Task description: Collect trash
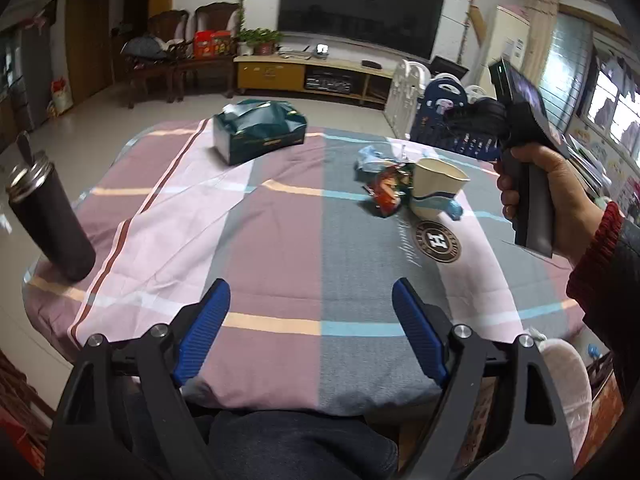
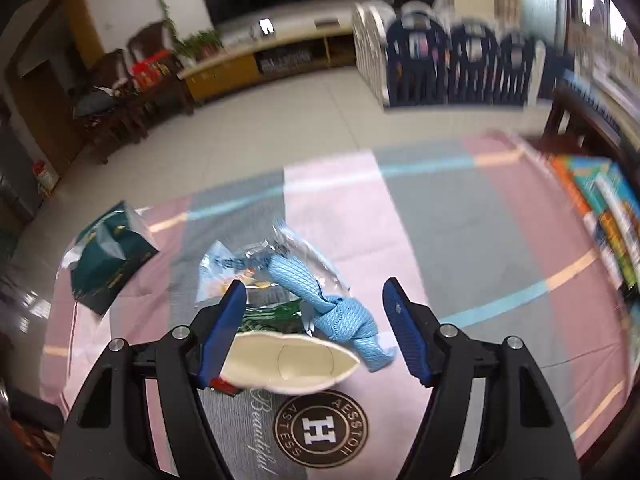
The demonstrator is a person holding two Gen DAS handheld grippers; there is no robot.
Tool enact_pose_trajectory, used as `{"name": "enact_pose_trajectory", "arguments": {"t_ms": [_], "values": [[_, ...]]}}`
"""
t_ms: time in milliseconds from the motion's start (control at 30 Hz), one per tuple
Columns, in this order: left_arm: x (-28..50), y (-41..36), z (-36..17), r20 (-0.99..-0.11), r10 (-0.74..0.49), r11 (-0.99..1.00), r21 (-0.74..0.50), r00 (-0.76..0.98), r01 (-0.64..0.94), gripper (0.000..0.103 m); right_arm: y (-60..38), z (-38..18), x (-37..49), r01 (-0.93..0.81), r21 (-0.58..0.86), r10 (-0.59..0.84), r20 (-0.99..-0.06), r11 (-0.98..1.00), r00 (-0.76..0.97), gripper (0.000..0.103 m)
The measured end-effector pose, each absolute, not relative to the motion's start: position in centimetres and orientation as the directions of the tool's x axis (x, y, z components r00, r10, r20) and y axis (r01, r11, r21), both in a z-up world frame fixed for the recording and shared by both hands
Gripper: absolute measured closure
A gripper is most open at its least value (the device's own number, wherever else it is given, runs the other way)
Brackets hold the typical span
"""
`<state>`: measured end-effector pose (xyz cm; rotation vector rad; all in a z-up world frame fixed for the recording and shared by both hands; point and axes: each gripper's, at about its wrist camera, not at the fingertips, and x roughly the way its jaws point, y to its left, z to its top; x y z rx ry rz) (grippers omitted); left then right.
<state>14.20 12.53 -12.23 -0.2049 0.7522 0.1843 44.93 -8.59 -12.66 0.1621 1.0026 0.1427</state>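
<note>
My left tongs (image 1: 310, 332) stand wide with nothing between them, over the near edge of the cloth-covered counter (image 1: 280, 240). My right tongs (image 2: 314, 330) gape too, over the trash: the squashed paper cup (image 2: 292, 364) by the left pad, the twisted blue cloth (image 2: 344, 316) between, wrappers (image 2: 240, 268) just beyond.

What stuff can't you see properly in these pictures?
- Red and green snack wrappers: left wrist view, partly behind the paper cup; right wrist view, under the cup and the blue cloth.
- Print on the silver wrapper: right wrist view, blurred.
- Books: right wrist view, cut off by the right edge, blurred.
- Right gripper's jaws: left wrist view, hidden behind the person's hand.
- Inside the dark bottle: left wrist view, not visible.
</note>
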Motion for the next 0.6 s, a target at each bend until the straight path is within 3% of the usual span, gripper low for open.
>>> {"name": "enact_pose_trajectory", "arguments": {"t_ms": [100, 267, 367, 500, 600], "values": [[14.2, 13.7, -13.0, -0.703, 0.097, 0.949, -0.148, 0.705, -0.278, 0.020, -9.3, -16.0, 45.1, -0.013, 0.311, 0.291, -0.871, 0.950, 0.397, 0.035], [14.0, 14.7, -13.6, -0.693, 0.106, 0.933, -0.179, 0.713, -0.313, 0.019, -7.1, -17.9, 38.3, -0.175, 0.561, 0.585, -0.799, 0.809, 0.143, 0.036], [14.0, 14.9, -14.1, -0.697, 0.099, 0.926, -0.197, 0.710, -0.323, 0.019, -6.7, -15.5, 36.4, -0.299, 0.482, 0.551, -0.805, 0.824, 0.221, 0.036], [14.1, 15.1, -14.6, -0.704, 0.073, 0.922, -0.223, 0.707, -0.317, 0.019, -7.6, -12.9, 39.3, -0.236, 0.184, 0.283, -0.813, 0.954, 0.509, 0.035], [14.1, 15.2, -14.5, -0.697, 0.058, 0.920, -0.240, 0.715, -0.309, 0.018, -8.1, -13.8, 43.2, -0.147, 0.231, 0.274, -0.820, 0.962, 0.502, 0.035]]}}
